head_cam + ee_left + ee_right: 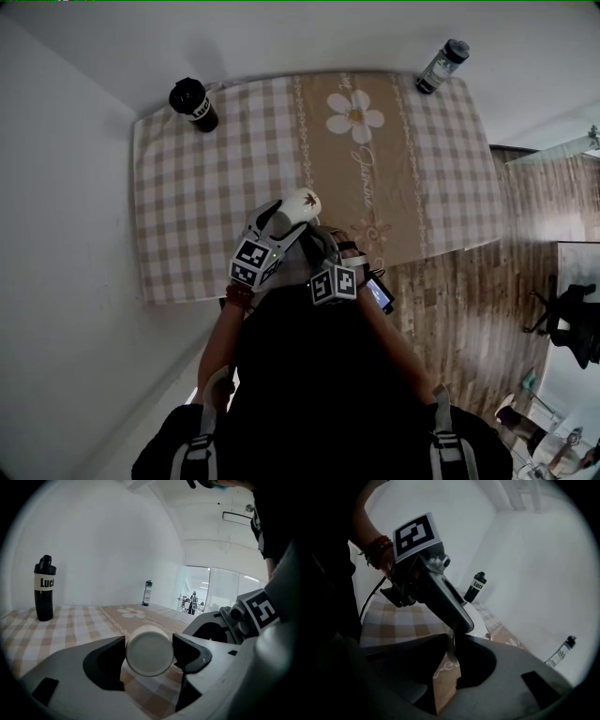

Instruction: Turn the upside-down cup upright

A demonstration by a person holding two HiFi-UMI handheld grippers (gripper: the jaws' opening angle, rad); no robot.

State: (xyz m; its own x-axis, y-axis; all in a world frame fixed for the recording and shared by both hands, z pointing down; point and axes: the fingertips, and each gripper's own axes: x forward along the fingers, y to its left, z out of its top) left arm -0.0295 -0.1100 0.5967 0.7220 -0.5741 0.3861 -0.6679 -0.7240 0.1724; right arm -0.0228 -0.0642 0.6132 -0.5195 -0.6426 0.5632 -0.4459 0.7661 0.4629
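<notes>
Between the left gripper's (148, 641) fingers (105, 660) we see the white cup (149, 654) clamped on its side, both pads against its wall. Its flat closed end faces back along the fingers, so nothing of its inside shows. The right gripper's (452, 637) fingers stand narrow, with a thin pale edge in the slit; we cannot tell what it is or whether it is pinched. The two grippers sit close together at the near edge of the counter (187, 216), which is covered by a checked cloth with a flower print. At the far left corner stands a capped black bottle (193, 104), and at the far right corner a second capped bottle (442, 66), their contents hidden.
</notes>
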